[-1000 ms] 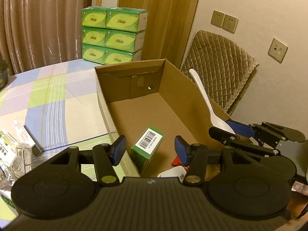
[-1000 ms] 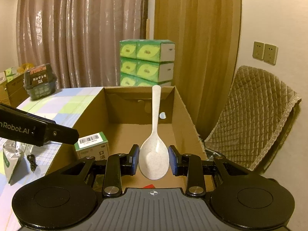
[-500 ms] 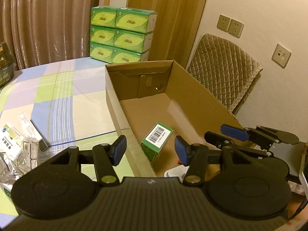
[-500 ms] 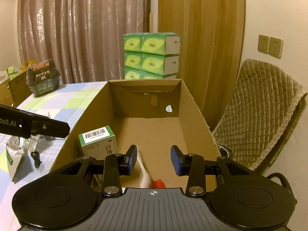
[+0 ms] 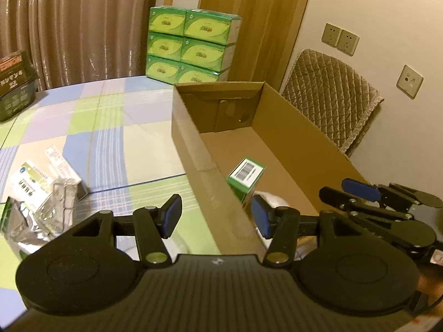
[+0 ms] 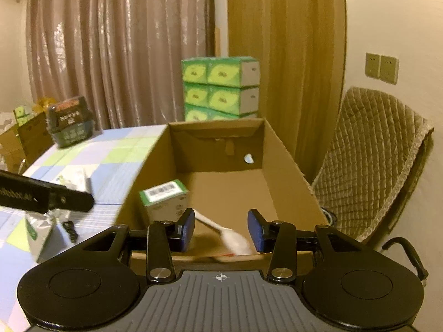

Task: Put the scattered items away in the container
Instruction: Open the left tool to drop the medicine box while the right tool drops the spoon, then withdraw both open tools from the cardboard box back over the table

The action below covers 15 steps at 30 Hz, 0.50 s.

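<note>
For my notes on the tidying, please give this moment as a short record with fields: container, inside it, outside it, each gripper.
container: cardboard box, open on top, on the checked tablecloth
inside: green carton with a barcode; white spoon lying on the box floor
outside: foil packets and medicine boxes, on the cloth beside the box
left gripper: jaws apart, holding nothing
right gripper: jaws opening, over the spoon, pads not pressing on it

Black hand-held gripper (image 6: 220,230), blue pads (image 6: 186,229)
</note>
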Available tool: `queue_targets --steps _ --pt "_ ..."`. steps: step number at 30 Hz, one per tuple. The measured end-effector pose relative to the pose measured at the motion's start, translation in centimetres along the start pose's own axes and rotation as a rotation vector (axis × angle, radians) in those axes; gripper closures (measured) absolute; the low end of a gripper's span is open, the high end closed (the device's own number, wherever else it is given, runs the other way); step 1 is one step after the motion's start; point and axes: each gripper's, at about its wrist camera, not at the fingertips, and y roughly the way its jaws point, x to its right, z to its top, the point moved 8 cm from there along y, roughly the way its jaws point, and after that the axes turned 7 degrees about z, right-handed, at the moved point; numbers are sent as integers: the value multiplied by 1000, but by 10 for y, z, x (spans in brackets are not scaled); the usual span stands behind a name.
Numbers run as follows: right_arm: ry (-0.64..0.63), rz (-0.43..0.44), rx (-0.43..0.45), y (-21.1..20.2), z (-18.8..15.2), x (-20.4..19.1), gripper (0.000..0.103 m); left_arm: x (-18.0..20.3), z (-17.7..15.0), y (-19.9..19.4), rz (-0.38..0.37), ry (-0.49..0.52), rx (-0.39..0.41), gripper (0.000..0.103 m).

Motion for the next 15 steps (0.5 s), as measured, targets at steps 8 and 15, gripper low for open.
queue_targets --steps 8,15 --pt "-48 80 42 -21 3 -49 44 -36 -27 -26 64 -19 -8 38" --pt "-109 175 36 -27 -6 -99 26 -87 -66 -55 164 -36 -32 16"
